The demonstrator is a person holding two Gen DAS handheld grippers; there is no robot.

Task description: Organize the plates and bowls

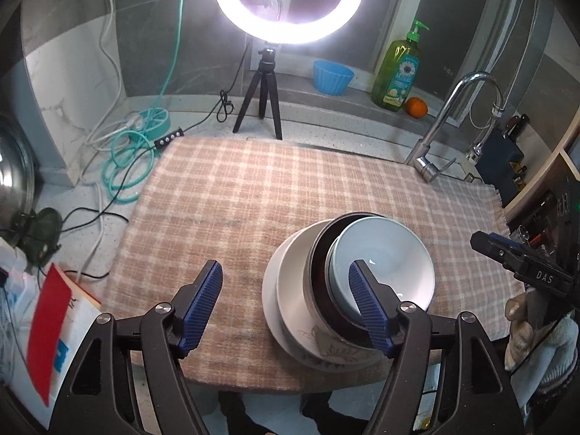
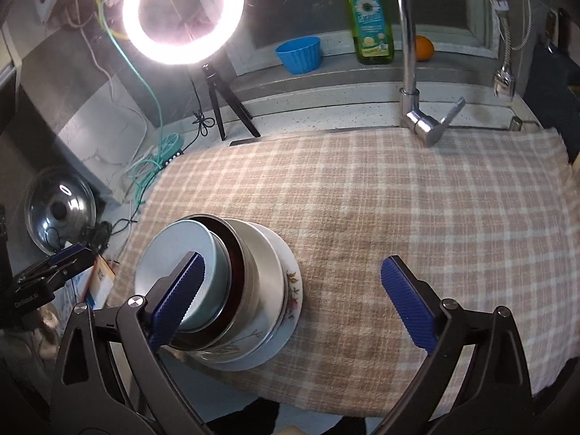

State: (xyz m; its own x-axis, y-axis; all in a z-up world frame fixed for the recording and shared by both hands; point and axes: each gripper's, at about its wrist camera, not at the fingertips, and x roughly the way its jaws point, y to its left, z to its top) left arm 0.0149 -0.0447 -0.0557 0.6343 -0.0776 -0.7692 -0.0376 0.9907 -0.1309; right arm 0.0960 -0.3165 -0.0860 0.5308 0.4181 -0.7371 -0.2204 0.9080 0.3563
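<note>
A stack of dishes stands near the front edge of the checked cloth [image 1: 235, 188]. A pale blue bowl [image 1: 391, 253] sits on top, inside a dark bowl [image 1: 319, 253]; below them are a white bowl and a flower-patterned dish on a white plate [image 1: 270, 290]. My left gripper [image 1: 286, 268] hangs open over the stack's left side, its right finger [image 1: 366, 297] in front of the blue bowl. My right gripper [image 2: 293, 261] is open wide, its left finger [image 2: 181, 290] over the blue bowl [image 2: 170, 250], the rest over bare cloth [image 2: 398, 199]. Neither grips anything.
A ring light on a tripod [image 1: 288, 0] stands behind the cloth. A blue cup [image 1: 331, 76], a green soap bottle [image 1: 397, 72] and an orange [image 1: 417, 107] sit on the sill. A faucet [image 1: 453, 108] rises at back right. Cables [image 1: 134, 159], a pot lid [image 2: 59, 214] and a red book [image 1: 54, 326] lie left.
</note>
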